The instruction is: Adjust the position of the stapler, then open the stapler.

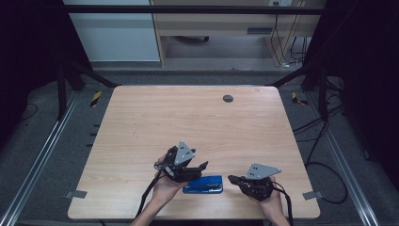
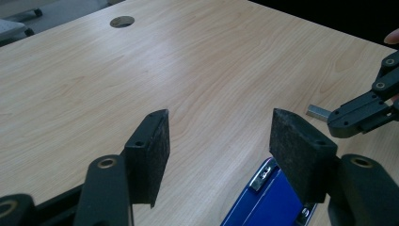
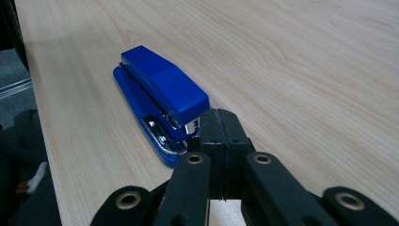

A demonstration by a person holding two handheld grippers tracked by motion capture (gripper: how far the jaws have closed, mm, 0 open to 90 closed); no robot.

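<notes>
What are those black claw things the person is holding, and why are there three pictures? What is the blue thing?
Those claws are grippers, tools with two jaws that a person squeezes by hand. One picture is taken from high above the wooden table; there you see the left gripper and the right gripper, each in one hand. The other two pictures come from small cameras riding on the grippers, looking along their black jaws.

The blue thing is a stapler lying flat near the table's front edge, between the two hands. The left gripper's jaws stand open above one end of it, with nothing between them. The right gripper's jaws are pressed shut, and in the left gripper view a small grey metal piece sticks out of their tip; I cannot tell what it is.
</notes>
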